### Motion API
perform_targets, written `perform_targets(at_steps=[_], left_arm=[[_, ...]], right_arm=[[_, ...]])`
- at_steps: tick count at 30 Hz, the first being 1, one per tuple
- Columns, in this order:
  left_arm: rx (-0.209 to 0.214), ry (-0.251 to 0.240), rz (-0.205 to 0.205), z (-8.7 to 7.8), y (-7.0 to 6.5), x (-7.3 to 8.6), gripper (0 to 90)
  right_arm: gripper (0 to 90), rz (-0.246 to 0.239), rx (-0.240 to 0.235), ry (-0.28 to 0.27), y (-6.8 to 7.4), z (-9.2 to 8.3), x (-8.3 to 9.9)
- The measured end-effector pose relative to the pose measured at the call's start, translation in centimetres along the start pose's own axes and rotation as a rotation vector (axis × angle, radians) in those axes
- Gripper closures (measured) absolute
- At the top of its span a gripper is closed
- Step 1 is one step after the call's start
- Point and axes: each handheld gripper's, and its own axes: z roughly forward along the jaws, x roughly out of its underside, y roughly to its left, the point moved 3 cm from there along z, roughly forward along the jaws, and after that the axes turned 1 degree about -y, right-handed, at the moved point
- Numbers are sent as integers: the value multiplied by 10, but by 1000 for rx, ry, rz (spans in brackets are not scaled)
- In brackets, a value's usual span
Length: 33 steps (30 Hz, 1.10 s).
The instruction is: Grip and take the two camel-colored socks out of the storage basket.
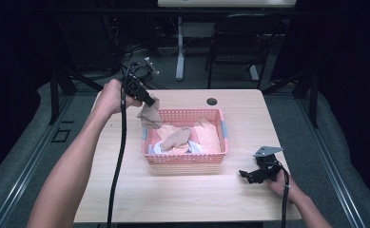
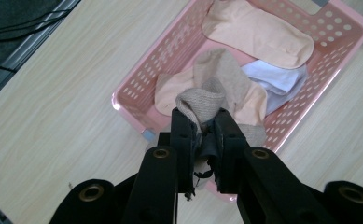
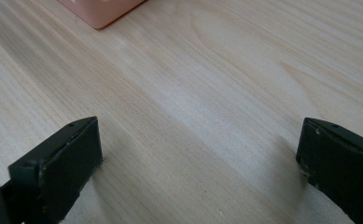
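Observation:
A pink perforated basket [image 1: 185, 158] stands mid-table holding peach, tan and white socks [image 1: 206, 135]. My left gripper [image 1: 149, 102] hovers over the basket's far left corner, shut on a beige ribbed sock [image 1: 150, 117] that dangles above the rim. In the left gripper view the sock's cuff [image 2: 201, 100] is bunched between the two black jaws of the left gripper [image 2: 203, 128], with the basket [image 2: 132, 88] below. My right gripper [image 1: 249, 175] rests near the table's front right, jaws wide apart. In the right gripper view, bare wood lies between the right gripper's [image 3: 200, 158] jaws.
The light wood table [image 1: 125, 190] has a round black cable hole [image 1: 212, 101] behind the basket. A corner of the basket [image 3: 100, 11] shows ahead of the right gripper. A black chair [image 1: 235, 42] and a white desk leg [image 1: 180, 52] stand beyond the table's far edge.

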Motion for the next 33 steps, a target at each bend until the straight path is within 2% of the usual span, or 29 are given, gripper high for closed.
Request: perform_targets(at_steps=[10,20,31,33], left_arm=[[-27,-13,-44,-18,17,20,807],[-41,-12,-72,-27,29,35,807],[-64,-12,-137,-34,50,58,807],[-78,-31,-154,-36,55,63,806]], right_arm=[[0,1,2,1,0,0,0],[0,0,3,-2,0,0,0],[0,2,0,2,0,0,0],[0,2,0,1,0,0,0]])
